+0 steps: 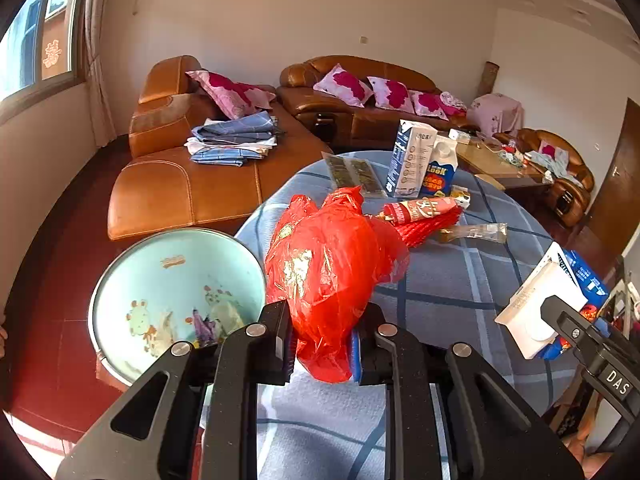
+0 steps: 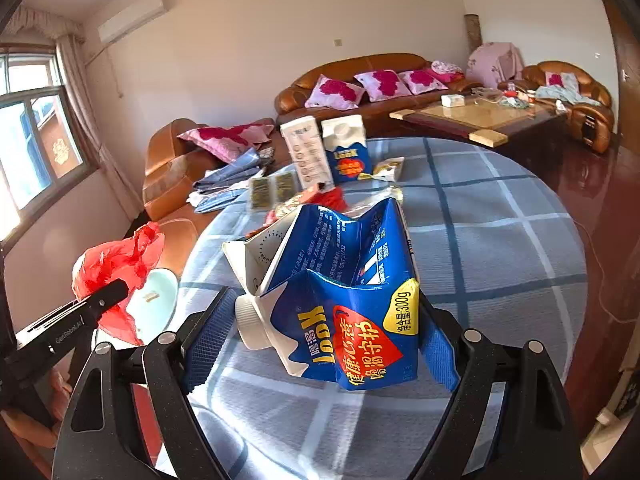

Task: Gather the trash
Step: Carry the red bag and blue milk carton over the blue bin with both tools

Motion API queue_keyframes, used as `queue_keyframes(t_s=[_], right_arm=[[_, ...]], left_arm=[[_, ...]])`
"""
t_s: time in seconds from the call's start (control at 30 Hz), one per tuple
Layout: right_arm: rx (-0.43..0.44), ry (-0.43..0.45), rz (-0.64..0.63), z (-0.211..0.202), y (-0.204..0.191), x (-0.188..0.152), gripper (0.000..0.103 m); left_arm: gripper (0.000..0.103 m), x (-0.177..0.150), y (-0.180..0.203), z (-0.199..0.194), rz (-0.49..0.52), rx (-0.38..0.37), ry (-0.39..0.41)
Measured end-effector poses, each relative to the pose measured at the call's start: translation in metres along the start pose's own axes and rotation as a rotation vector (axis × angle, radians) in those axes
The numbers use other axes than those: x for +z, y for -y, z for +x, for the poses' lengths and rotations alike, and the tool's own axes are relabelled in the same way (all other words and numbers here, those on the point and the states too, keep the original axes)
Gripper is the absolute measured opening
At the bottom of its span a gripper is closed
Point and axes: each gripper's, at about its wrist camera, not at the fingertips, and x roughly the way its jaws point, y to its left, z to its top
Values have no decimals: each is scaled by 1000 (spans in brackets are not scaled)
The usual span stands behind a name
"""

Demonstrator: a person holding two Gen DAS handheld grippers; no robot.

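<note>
Trash items — a red plastic bag [image 1: 332, 276] and a crushed blue carton [image 2: 344, 300] — are each held in a gripper. Left gripper [image 1: 326, 344]: jaws narrow, clamped on the bag beside the pale-blue bin [image 1: 176, 280], at the edge of the checked surface [image 1: 460, 292]. Right gripper [image 2: 320, 340]: jaws wide, gripping the carton above the surface. Farther back on the surface — two upright cartons [image 1: 420, 160] and red wrappers [image 1: 424, 212].

red plastic bag [image 1: 332, 276]: crumpled, held up; blue milk carton [image 2: 344, 300]: crushed, lifted above table
</note>
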Motion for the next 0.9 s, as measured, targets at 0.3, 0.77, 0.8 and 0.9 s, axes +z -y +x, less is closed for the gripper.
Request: queue_keyframes(t_s=[0.3, 0.77, 0.8, 0.9], right_arm=[[32, 2, -52, -7, -31, -5, 83], [87, 6, -120, -11, -73, -9, 83], [90, 6, -125, -13, -77, -11, 83], [103, 4, -142, -11, -88, -11, 83]], left_arm=[[20, -7, -16, -19, -16, 29, 23], [20, -16, -48, -42, -66, 62, 44], [20, -16, -49, -43, -70, 64, 45], [20, -16, -56, -46, -81, 71, 50]])
